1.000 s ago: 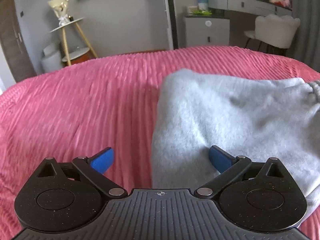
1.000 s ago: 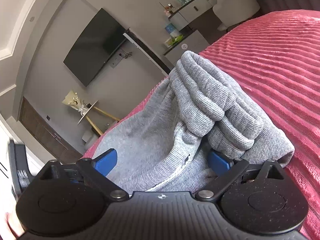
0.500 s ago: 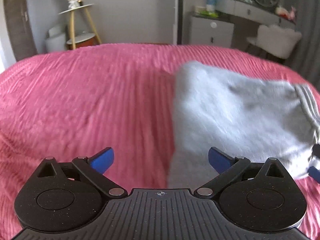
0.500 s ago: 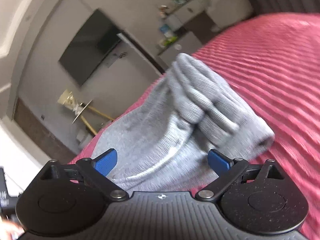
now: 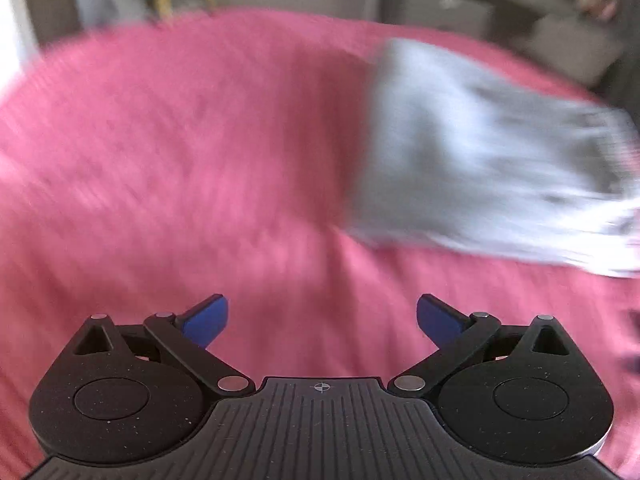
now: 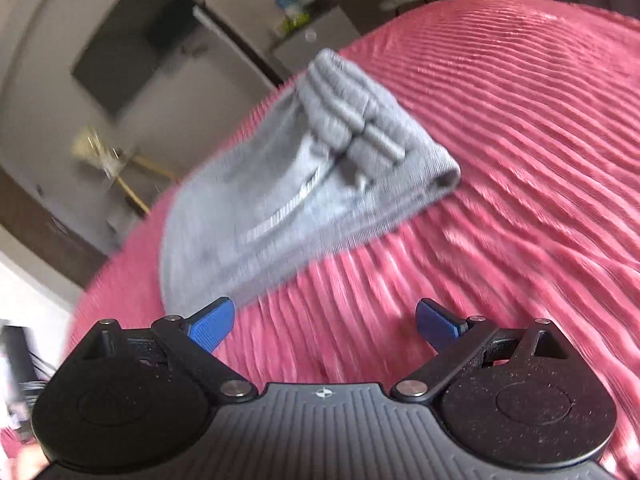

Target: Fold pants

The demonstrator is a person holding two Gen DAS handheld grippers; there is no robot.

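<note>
The gray pants [image 6: 304, 184] are lying in a compact folded bundle on the pink bed [image 6: 520, 160], so the folding is looking finished. The left gripper [image 5: 322, 318] and right gripper [image 6: 324, 322] are hovering nearby, fingers spread and gripping nothing.

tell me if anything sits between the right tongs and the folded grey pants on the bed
Nothing visible does. In the right wrist view, only bare ribbed pink bedspread lies between the open right tongs and the folded grey knit pants. The left tongs are also open, with only bedspread ahead of them.
</note>
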